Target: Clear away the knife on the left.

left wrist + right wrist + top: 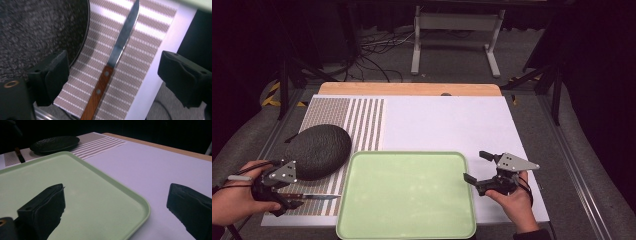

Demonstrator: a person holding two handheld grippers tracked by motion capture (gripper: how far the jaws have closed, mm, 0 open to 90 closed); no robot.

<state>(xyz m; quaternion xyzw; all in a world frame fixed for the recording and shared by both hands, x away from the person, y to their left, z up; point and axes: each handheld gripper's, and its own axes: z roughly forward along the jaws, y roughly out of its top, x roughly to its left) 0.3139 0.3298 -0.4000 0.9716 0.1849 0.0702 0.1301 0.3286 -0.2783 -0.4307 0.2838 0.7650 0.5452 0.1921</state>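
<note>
Wood-handled knife [110, 67] lies flat on the striped mat [362, 125], lower left of the high view, blade pointing right toward the tray. Left gripper [287, 199] sits over the handle end; in the left gripper view the knife runs up the middle between both black jaws, which stand wide and clear of it, so nothing is grasped. Judging by that line-up, the gripper is placed to take the handle, or has just set it down; cannot tell which. Dark pebbled plate [318, 151] sits just above the knife at centre left, near it but apart.

Pale green tray [407, 195] fills the lower centre, empty. Right gripper [476, 172] rests at lower right beside the tray's right edge, jaws spread, one jaw over the tray rim and one over the white sheet [447, 120], holding nothing. Probably parked there while the left side works.

No brand, label or readable writing anywhere.
</note>
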